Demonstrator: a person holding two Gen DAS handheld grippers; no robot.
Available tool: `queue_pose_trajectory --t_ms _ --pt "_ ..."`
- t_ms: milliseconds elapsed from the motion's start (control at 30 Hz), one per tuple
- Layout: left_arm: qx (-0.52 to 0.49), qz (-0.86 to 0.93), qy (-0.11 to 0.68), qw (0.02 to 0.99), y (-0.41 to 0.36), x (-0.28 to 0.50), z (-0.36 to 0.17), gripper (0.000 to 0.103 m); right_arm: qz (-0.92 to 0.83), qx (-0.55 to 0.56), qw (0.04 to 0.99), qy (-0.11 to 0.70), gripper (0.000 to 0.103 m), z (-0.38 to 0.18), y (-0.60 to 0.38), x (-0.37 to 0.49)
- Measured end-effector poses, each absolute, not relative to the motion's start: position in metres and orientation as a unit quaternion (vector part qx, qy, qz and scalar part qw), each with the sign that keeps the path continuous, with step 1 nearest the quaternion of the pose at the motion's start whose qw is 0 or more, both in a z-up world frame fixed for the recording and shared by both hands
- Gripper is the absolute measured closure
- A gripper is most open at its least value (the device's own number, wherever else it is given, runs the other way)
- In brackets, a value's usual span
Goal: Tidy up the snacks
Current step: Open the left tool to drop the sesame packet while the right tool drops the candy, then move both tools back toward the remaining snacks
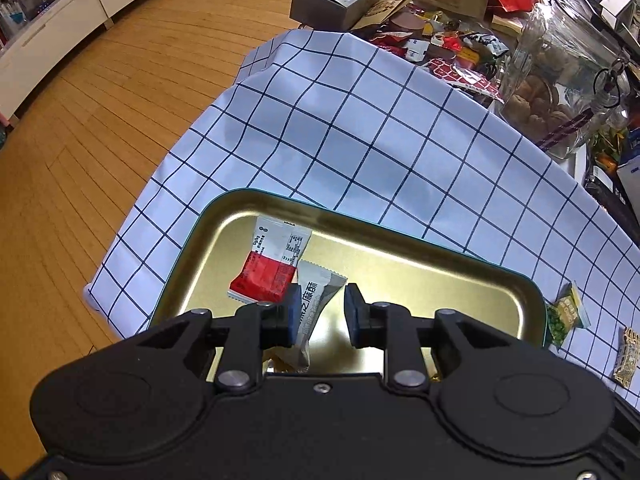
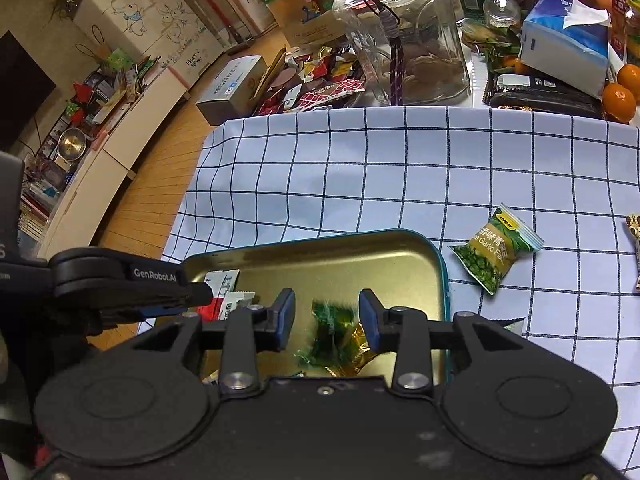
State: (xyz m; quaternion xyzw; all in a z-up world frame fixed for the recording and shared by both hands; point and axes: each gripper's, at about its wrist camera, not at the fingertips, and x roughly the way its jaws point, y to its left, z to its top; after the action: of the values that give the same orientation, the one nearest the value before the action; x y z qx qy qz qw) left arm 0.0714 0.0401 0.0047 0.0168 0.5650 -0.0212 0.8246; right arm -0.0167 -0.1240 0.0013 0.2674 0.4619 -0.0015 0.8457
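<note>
Both hand-held grippers hang open over the tin [image 2: 438, 268]. The pea packet [image 2: 494, 250] lies on the desk just past the tin's right rim, nearest the right hand-held gripper [image 2: 327, 320], long axis slanting away. The left hand-held gripper [image 1: 320, 312] straddles a grey sachet [image 1: 316, 300], unpressed.

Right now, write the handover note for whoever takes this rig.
Left gripper: open over the gold tray, grey packet loose between the pads.
Right gripper: open above a blurred green-gold packet over the tray.
Done: red-and-white packet lies in the tray.
Left: green pea packet and a patterned packet lie on the checked cloth.
</note>
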Motion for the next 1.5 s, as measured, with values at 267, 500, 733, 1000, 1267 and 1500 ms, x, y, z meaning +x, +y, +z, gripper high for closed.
queue_pose_trajectory --t_ms 267,500,733,1000,1267,1500 --pt "0.026 -0.035 0.565 0.824 0.029 0.067 0.008 0.07 -0.024 0.271 0.847 0.458 0.06 0.003 -0.135 -0.019" --pt "0.035 -0.054 0.567 0.821 0.01 0.061 0.011 0.07 -0.048 0.276 0.844 0.458 0.056 0.002 -0.152 -0.026" --pt "0.062 -0.098 0.56 0.821 -0.024 0.046 0.016 0.07 -0.087 0.266 0.843 0.459 0.053 0.001 -0.189 -0.043" --pt "0.092 -0.162 0.562 0.806 -0.074 0.023 0.014 0.07 -0.163 0.287 0.824 0.461 0.053 -0.007 -0.255 -0.074" --pt "0.097 -0.197 0.577 0.786 -0.11 0.009 0.006 0.07 -0.181 0.282 0.813 0.475 0.053 -0.011 -0.277 -0.088" --pt "0.073 -0.181 0.56 0.805 -0.107 0.013 0.02 0.07 -0.139 0.273 0.81 0.501 0.053 -0.02 -0.26 -0.083"
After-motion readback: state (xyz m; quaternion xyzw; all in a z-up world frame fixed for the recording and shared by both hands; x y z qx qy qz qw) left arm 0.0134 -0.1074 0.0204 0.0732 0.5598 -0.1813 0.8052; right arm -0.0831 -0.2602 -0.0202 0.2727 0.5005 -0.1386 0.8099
